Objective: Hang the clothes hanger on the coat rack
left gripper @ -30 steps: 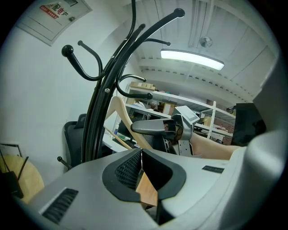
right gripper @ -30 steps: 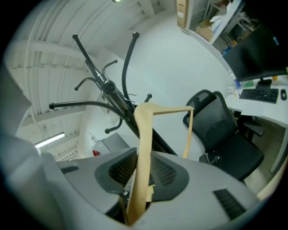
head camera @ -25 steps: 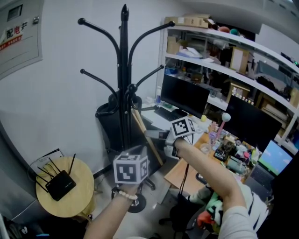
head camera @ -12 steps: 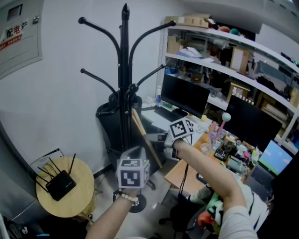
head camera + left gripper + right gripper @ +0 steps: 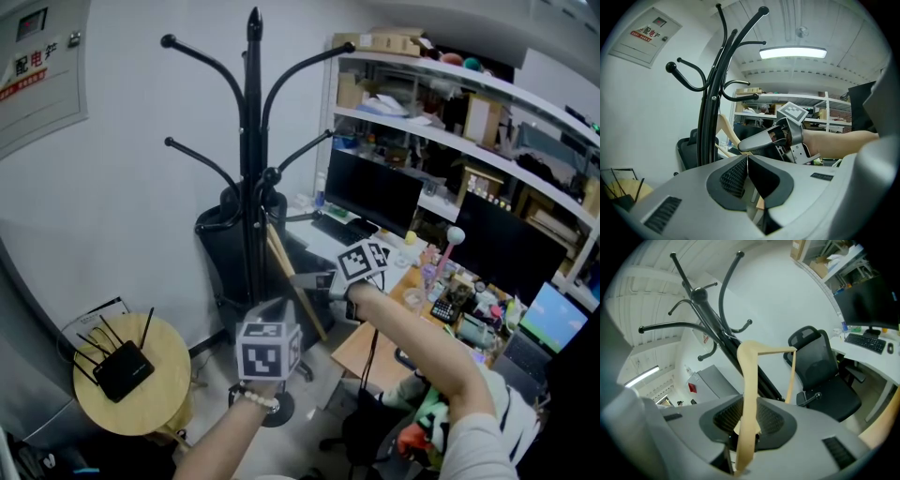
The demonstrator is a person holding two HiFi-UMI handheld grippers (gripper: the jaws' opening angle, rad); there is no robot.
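Head view: the pale wooden clothes hanger (image 5: 281, 258) shows only as a slanted tan bar low beside the pole of the black metal coat rack with curved arms (image 5: 251, 141). Its hook cannot be made out, and its lower end passes behind the right gripper (image 5: 305, 279). The left gripper (image 5: 274, 309) is mostly a marker cube with blurred jaws. A black office chair (image 5: 220, 244) stands just behind the pole, partly screened by it. The rack's upper arms are bare against the white wall (image 5: 112, 206), with open air around them. The round wooden side table (image 5: 169, 398) carrying a black router with antennas (image 5: 117, 370) sits well apart at lower left. Crowded shelves and monitors close in the right side.

Left gripper view: the left gripper (image 5: 746, 158) has its ribbed pads pressed together with nothing between them. Its own body hides the lower half of the view. Past it the right gripper (image 5: 746, 145) reaches in from the right. A short piece of hanger (image 5: 725, 129) shows beside the rack (image 5: 707, 117), and whether they touch cannot be told.

Right gripper view: the right gripper (image 5: 749, 420) pinches one arm of the hanger (image 5: 749, 380), which rises between the pads. The thin crossbar runs off right and down, and the hook is out of sight. The rack (image 5: 710, 315) leans across behind, its arms free. The chair (image 5: 820, 366) stands to the right.
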